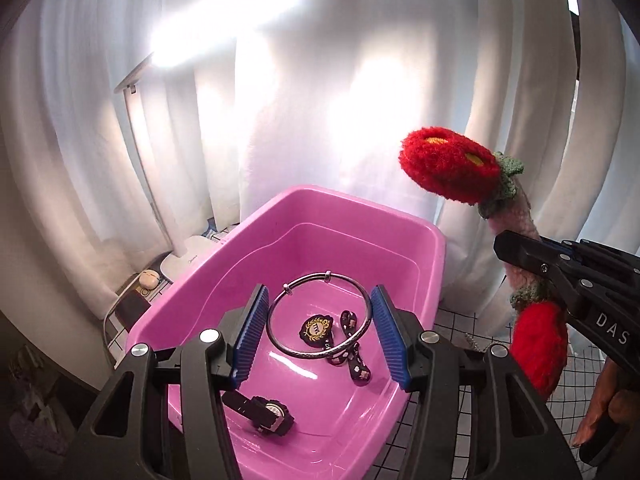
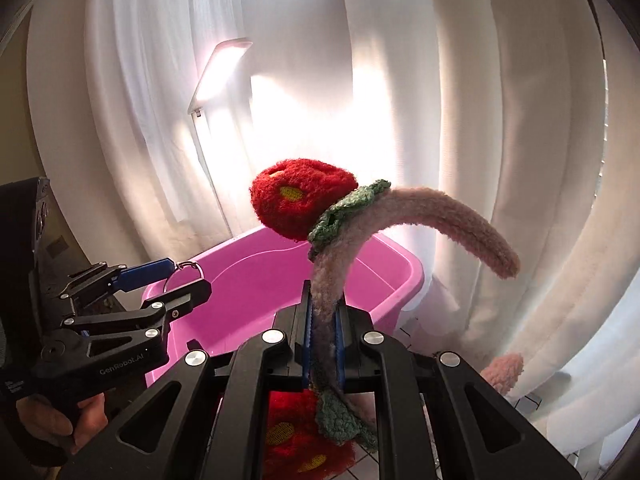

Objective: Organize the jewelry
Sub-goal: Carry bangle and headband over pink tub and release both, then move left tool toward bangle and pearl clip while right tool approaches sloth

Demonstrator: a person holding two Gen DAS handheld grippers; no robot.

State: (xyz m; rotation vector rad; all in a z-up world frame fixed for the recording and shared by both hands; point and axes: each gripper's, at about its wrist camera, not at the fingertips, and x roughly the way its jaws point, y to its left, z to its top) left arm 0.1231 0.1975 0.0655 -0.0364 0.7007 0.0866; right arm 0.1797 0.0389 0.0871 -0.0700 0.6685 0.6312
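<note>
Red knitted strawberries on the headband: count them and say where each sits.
2. One strawberry tops the pink headband above the right gripper; the other strawberry hangs below its jaws. More may be hidden.

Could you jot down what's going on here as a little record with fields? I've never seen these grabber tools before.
Left gripper: jaws closed on a silver ring bangle, held over the tub
Right gripper: jaws shut on a fuzzy pink headband with red knitted strawberries
Tub: pink plastic, open
In the tub: black watch, black badge, dark patterned strap
Behind: white curtains, lit lamp
</note>
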